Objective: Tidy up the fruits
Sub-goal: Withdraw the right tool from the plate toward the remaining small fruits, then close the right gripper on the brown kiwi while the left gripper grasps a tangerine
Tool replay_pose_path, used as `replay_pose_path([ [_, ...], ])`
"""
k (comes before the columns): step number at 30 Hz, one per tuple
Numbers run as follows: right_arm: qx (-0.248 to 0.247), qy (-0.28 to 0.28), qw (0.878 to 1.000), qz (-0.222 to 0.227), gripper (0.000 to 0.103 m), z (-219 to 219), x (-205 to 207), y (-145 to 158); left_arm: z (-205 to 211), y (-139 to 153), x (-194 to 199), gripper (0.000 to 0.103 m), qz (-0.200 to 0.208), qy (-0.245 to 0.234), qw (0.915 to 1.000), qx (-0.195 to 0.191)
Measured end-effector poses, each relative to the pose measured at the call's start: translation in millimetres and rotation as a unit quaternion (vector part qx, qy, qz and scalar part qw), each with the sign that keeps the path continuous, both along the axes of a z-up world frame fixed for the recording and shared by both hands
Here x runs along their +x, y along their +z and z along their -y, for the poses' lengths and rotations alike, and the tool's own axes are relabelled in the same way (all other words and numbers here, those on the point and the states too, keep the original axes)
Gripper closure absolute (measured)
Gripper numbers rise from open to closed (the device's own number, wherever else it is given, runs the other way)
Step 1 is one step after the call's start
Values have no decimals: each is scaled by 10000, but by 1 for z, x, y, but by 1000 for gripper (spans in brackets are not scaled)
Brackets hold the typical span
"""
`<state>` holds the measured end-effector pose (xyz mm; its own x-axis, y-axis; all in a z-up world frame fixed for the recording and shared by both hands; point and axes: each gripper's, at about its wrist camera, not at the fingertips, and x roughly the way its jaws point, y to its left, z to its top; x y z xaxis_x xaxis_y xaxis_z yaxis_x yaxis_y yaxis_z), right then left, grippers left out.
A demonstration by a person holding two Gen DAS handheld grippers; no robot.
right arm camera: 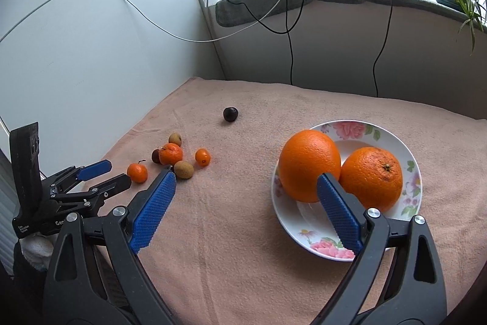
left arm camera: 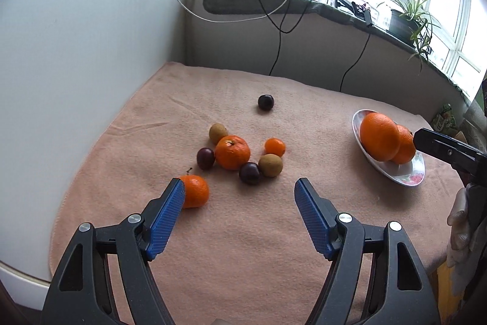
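Note:
Two big oranges (right arm camera: 309, 165) (right arm camera: 371, 178) lie in a white flowered plate (right arm camera: 398, 142), which also shows at the right of the left wrist view (left arm camera: 401, 175). My right gripper (right arm camera: 246, 181) is open and empty, its right finger over the plate's near side. My left gripper (left arm camera: 240, 188) is open and empty above the cloth; in the right wrist view (right arm camera: 114, 172) it is at the left. A small tangerine (left arm camera: 194, 191) sits by its left fingertip. Ahead lies a cluster: a larger tangerine (left arm camera: 232, 152), a small one (left arm camera: 275, 146), two kiwis (left arm camera: 218, 133) (left arm camera: 270, 165) and two plums (left arm camera: 205, 158) (left arm camera: 249, 172). A lone plum (left arm camera: 265, 102) lies farther back.
A peach cloth (left arm camera: 243, 249) covers the table. A white wall (left arm camera: 76, 35) runs along the left. Behind is a windowsill (left arm camera: 304, 5) with chargers, hanging cables (left arm camera: 277, 51) and a potted plant (left arm camera: 411, 17).

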<state>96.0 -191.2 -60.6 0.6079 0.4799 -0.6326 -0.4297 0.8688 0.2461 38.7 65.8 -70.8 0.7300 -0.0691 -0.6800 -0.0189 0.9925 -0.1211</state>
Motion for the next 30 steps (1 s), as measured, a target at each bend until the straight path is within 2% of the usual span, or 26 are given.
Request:
replay_pose_path([
  [8, 58, 289, 9995, -89, 8, -26, 4, -5, -22, -9, -2, 29, -71, 201, 9998, -20],
  [14, -3, 537, 9982, -259, 19, -51, 12, -16, -31, -20, -1, 29, -165, 250, 9994, -151],
  [16, 7, 630, 9972, -391, 31, -59, 16, -22, -34, -22, -1, 32, -190, 256, 9993, -199],
  [20, -27, 779, 9950, -620, 43, -76, 25, -37, -39, -29, 2, 36, -277, 242, 9989, -297],
  [21, -31, 828, 9943, -675, 49, -81, 27, -40, -40, -31, 2, 40, -292, 246, 9988, -322],
  [22, -32, 865, 9936, -721, 51, -85, 29, -44, -42, -32, 3, 43, -312, 244, 9986, -352],
  [26, -30, 936, 9918, -865, 52, -99, 38, -55, -45, -36, 5, 47, -357, 237, 9980, -467],
  [30, -9, 976, 9905, -973, 60, -110, 47, -63, -47, -37, 8, 52, -378, 228, 9979, -480],
])
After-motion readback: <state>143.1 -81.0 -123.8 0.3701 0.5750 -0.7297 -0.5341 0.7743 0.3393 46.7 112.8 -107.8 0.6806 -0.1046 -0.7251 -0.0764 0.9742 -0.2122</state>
